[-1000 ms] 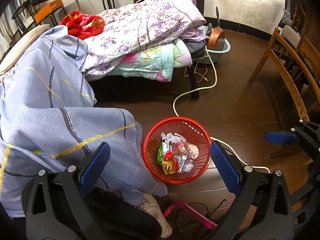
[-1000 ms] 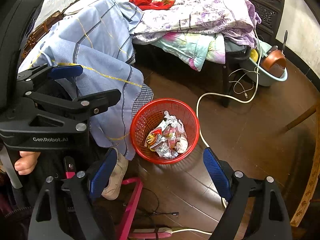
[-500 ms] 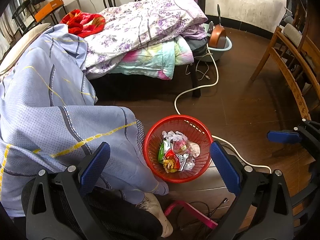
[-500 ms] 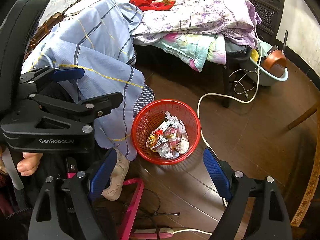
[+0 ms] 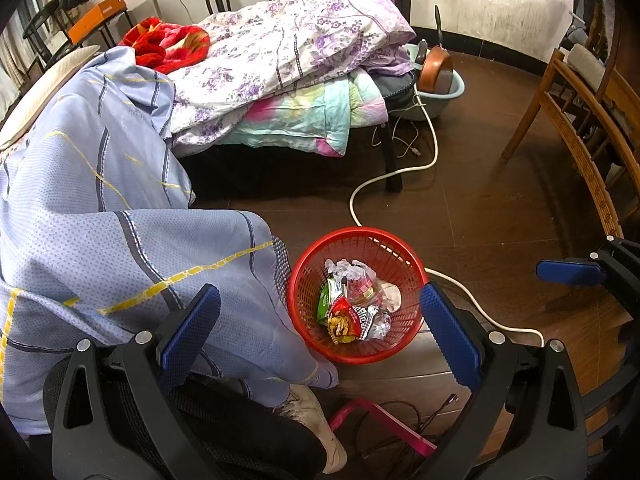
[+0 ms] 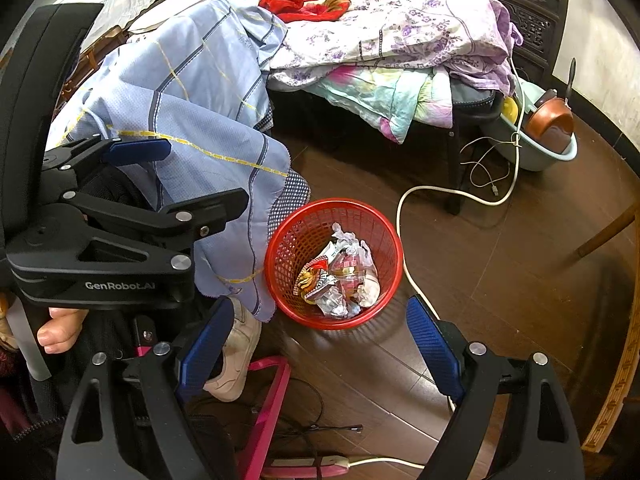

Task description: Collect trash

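A red mesh waste basket point(image 5: 402, 256) point(image 6: 294, 236) stands on the dark wood floor with crumpled snack wrappers point(image 5: 352, 306) point(image 6: 340, 276) lying inside it. My left gripper point(image 5: 316, 332) hovers above and in front of the basket, open, with nothing between its blue pads. My right gripper point(image 6: 316, 344) hangs over the basket's near side, open and empty too. The left gripper point(image 6: 132, 184) shows from the side at the left of the right wrist view, with a hand point(image 6: 60, 328) beneath it. The right gripper's blue fingertip point(image 5: 568, 272) shows at the right edge of the left wrist view.
A blue striped sheet point(image 5: 100, 232) hangs down beside the basket. A bed piled with floral quilts point(image 5: 288, 52) stands behind. A white cable point(image 5: 372, 188) runs across the floor past the basket. A white shoe point(image 6: 236, 356), a pink frame point(image 6: 268, 412), a basin with a pan point(image 6: 548, 136) and a wooden chair point(image 5: 580, 120) surround it.
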Tool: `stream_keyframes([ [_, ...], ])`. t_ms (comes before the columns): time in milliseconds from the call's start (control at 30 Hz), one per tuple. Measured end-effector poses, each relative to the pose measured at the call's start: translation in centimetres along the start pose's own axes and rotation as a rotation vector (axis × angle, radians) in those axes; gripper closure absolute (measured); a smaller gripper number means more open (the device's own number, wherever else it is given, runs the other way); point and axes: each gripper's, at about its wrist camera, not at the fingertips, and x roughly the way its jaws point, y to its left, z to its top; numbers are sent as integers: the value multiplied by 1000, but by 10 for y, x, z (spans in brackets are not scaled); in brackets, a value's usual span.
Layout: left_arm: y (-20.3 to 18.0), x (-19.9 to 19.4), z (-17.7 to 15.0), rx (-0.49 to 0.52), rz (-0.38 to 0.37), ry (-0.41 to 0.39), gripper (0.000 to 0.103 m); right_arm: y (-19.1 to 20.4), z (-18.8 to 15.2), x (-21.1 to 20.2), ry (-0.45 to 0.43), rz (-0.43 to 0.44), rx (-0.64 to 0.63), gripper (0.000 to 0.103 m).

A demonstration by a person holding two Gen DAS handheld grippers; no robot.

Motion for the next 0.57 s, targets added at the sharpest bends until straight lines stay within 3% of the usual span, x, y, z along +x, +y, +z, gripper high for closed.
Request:
stream_keyframes([
  [567, 0, 1, -1, -2, 10, 12, 7, -1, 0, 0, 0, 3, 0, 17],
])
